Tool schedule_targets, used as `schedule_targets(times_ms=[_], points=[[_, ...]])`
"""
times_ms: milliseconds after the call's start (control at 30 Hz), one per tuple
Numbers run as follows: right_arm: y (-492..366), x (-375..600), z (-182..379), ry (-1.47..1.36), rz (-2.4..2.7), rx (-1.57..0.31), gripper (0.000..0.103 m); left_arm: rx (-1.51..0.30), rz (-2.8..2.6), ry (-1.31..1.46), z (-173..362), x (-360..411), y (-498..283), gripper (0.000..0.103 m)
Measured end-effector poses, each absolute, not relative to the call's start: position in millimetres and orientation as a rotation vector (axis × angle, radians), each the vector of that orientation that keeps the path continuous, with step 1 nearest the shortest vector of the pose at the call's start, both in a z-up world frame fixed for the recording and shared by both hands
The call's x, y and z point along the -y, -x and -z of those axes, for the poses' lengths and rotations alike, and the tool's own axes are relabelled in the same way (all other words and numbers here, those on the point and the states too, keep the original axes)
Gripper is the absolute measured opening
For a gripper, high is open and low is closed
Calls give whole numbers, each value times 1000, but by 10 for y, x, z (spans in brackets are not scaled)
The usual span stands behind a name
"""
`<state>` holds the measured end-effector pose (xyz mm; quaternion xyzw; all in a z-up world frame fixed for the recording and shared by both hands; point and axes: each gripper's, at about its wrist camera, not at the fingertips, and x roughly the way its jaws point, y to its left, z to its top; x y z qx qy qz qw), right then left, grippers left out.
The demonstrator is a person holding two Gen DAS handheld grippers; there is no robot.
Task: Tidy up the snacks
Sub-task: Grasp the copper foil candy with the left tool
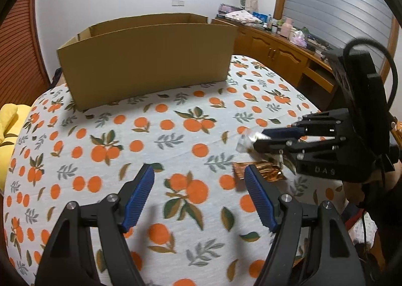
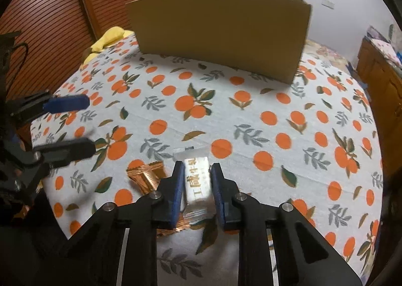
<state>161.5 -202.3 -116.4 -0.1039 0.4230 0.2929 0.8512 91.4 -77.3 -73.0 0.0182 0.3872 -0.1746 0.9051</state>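
Right gripper [image 2: 195, 170]: closed on the white snack bar [image 2: 196, 183], one blue pad on each long side.
White snack bar: lying on the tablecloth [image 2: 251, 120], near the front edge of the table; its clear wrapper end sticks out past the fingertips.
Copper wrapper [image 2: 147, 175]: flat on the cloth, just left of the right gripper's left finger, part of it under that finger.
Left gripper [image 1: 199, 180]: fingers wide apart, nothing between them, above bare cloth; the copper wrapper [image 1: 261, 170] sits just beyond its right fingertip.
Cardboard box [image 1: 148, 59]: open top, upright at the far side of the table.
Open room: a broad stretch of bare cloth between the grippers and the box.
Table edges: yellow cloth [image 1: 10, 122] beyond the left edge; wooden cabinets [image 1: 276, 52] beyond the right.
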Motion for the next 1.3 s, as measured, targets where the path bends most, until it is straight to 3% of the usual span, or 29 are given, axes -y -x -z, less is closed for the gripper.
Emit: schedule_targets(times_ms=[733,1067,1167,1300], points=[[-1458,2604,1244,165,-464,-839,21,-870,453,-132,905,1445,-1032,75],[-1410,2622,1278,151,-464,-799,21,-880,449,-176,1019,1535,-1028,67],[-1406,2621,1279,141,-467,-801,21,-866,449,-178,1018,1529,-1018,58],[-1404,2613,1279,148,-464,-798,21,-851,455,-157,997,1478,-1003,30]])
